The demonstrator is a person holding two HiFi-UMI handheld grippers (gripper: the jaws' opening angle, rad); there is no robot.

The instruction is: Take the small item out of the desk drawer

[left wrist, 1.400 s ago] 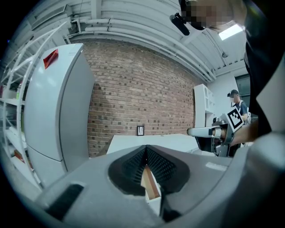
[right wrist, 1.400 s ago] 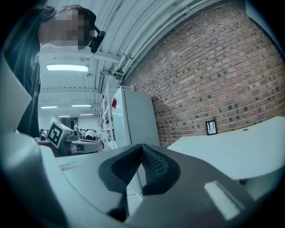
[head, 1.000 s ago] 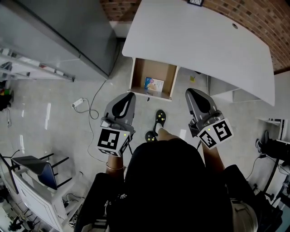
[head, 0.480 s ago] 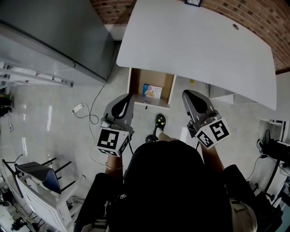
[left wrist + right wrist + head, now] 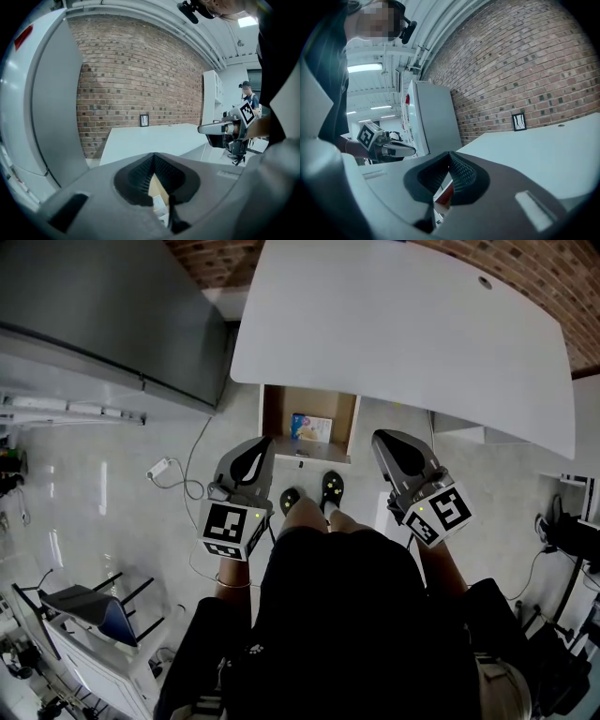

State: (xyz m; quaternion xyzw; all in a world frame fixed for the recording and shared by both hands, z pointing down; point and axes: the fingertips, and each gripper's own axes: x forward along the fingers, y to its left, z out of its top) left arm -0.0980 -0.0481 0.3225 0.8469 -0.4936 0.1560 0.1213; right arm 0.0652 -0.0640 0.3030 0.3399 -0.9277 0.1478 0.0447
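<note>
A white desk (image 5: 403, 324) fills the top of the head view. Under its near edge a wooden drawer (image 5: 273, 413) stands pulled open. Inside lies a small blue, yellow and white packet (image 5: 312, 427). My left gripper (image 5: 260, 443) hovers just short of the drawer's left front corner, jaws shut and empty. My right gripper (image 5: 384, 441) is level with it to the right of the drawer, also shut and empty. In the left gripper view the closed jaws (image 5: 153, 160) frame a sliver of the drawer (image 5: 157, 187).
A tall grey cabinet (image 5: 112, 315) stands to the left of the desk. A cable with a plug (image 5: 161, 467) trails on the floor near my left gripper. The person's shoes (image 5: 330, 486) are right below the drawer. A chair (image 5: 84, 606) is at lower left.
Both grippers have come closer to the open drawer. The person has stepped forward, and a second shoe now shows beside the first.
</note>
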